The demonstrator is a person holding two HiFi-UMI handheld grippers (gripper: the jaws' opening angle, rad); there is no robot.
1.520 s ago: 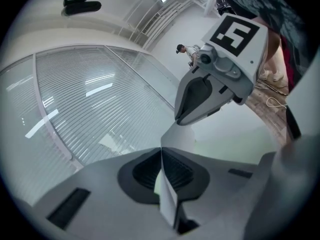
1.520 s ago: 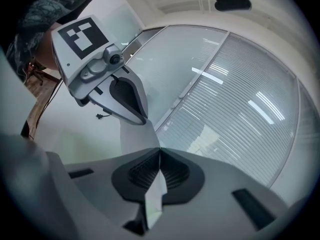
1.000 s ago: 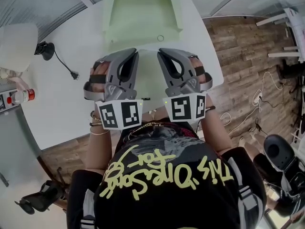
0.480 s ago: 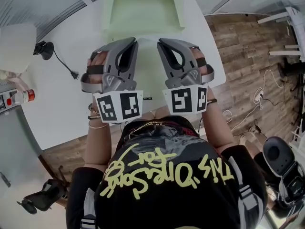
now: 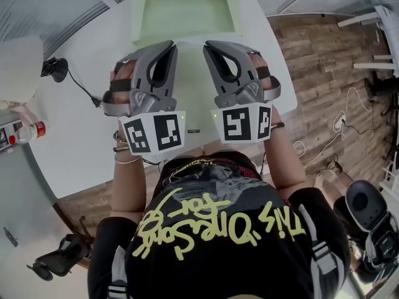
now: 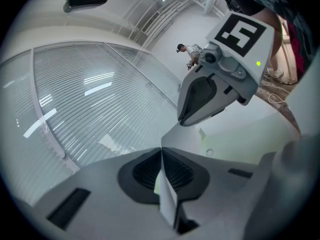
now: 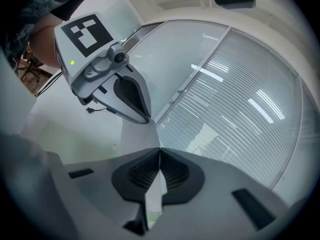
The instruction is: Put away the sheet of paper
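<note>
Nearest is the person, in a black shirt (image 5: 218,229) with yellow lettering, both forearms reaching out over a white table (image 5: 75,129). There are bracelets (image 5: 126,159) on the left wrist.

Just beyond, the two grippers are side by side and close together over the near part of the table, both pointing away from the person. The left gripper (image 5: 163,48) is clenched. In the left gripper view its dark ribbed pads (image 6: 145,171) are pressed together on a thin white sheet of paper (image 6: 168,196), which is seen edge-on and runs back from the pads toward the camera. The right gripper (image 5: 215,47) is clenched the same way on another part of the sheet, and the right gripper view shows a white strip of it pinched between the pads. In the head view the grippers hide the sheet, so how it hangs between them cannot be told.

Beyond the fingertips, at the far edge of the table, is a pale green tray (image 5: 142,17) with a raised rim.

To the left on the table, a black cable (image 5: 81,85) runs to a small black object (image 5: 55,67). Further left, off the table's edge, lies a bottle (image 5: 26,129) with a red end.

To the right of the table is wooden floor (image 5: 324,73), and a chair (image 5: 368,204) is at the near right.
</note>
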